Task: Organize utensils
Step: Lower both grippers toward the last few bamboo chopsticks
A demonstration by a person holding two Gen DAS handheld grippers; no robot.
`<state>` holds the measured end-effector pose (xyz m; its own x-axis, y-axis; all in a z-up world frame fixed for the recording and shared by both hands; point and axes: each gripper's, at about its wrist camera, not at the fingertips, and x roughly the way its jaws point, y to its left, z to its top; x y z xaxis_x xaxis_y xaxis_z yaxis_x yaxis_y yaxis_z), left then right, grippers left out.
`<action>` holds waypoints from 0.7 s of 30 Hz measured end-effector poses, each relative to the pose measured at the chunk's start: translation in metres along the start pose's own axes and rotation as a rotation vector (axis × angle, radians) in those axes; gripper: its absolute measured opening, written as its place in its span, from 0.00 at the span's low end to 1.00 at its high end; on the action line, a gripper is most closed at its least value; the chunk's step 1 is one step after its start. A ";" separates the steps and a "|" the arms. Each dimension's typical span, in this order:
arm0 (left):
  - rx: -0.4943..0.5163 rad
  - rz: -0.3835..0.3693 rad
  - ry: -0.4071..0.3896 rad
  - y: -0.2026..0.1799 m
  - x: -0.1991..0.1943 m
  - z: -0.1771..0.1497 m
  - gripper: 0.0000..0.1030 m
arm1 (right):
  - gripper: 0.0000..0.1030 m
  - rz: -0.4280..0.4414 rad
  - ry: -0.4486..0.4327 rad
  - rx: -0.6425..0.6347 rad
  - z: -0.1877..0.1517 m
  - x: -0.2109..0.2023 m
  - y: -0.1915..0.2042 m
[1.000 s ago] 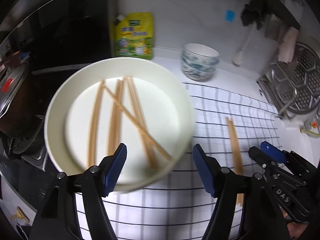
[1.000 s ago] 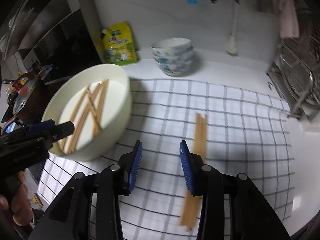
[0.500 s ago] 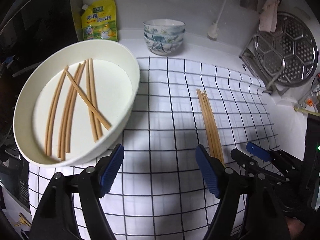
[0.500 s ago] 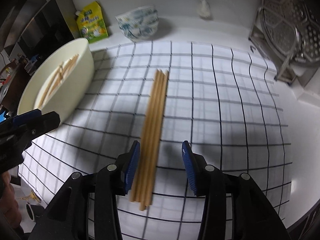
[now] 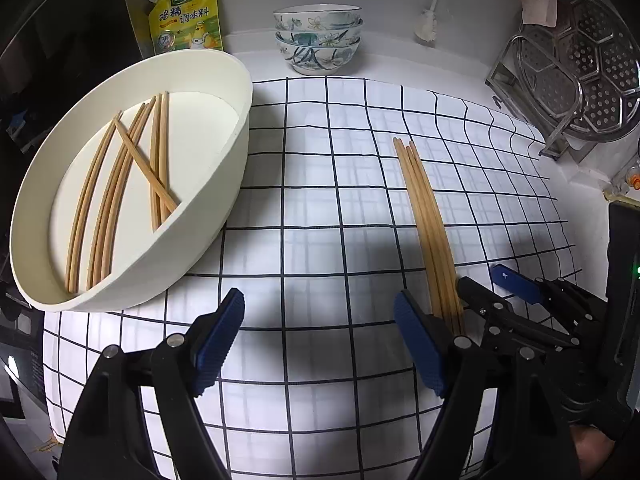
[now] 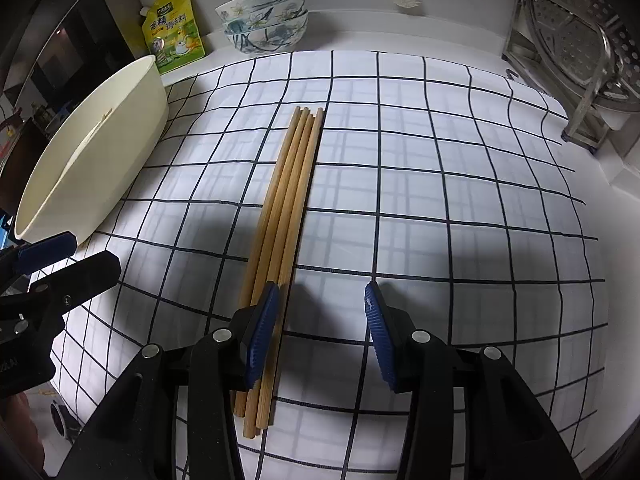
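**Between chopsticks: both grippers empty over the checked cloth**

Nearest to us, our left gripper [image 5: 318, 344] hangs over the checked cloth [image 5: 320, 208] with its jaws spread wide and nothing between them. Our right gripper [image 6: 320, 336] is likewise spread and empty; its left pad sits just over the near end of the chopstick bundle [image 6: 286, 216], which lies outside the gap, not within it.

That bundle, four sticks or so laid side by side, rests in the middle of the cloth that covers the surface. We judge it to be the sorted pile, with the sorting partway through.

To the left stands the cream basin [image 5: 224, 184], its near wall on the cloth. Inside lie the loose chopsticks [image 5: 120, 184], about six, mostly parallel with one crossing the rest. These look to be the ones still to move. The next move, as we read it, calls for the left gripper to reach over the rim, close on a single stick and lay it alongside the bundle.

Farther back, three stacked patterned bowls [image 5: 318, 40] look empty on top, beside a yellow pouch [image 5: 185, 20].
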<state>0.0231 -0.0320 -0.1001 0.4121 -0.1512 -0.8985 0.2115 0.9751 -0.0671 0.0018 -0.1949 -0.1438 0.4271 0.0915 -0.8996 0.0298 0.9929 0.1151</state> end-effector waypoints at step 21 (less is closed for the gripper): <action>-0.005 -0.018 0.040 -0.020 0.024 0.003 0.76 | 0.42 -0.031 -0.008 0.014 0.000 0.000 -0.028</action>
<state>0.0313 -0.0553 -0.1187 0.3726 -0.1620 -0.9137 0.2144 0.9730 -0.0850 0.0011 -0.2223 -0.1474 0.4332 0.0596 -0.8993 0.0559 0.9941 0.0928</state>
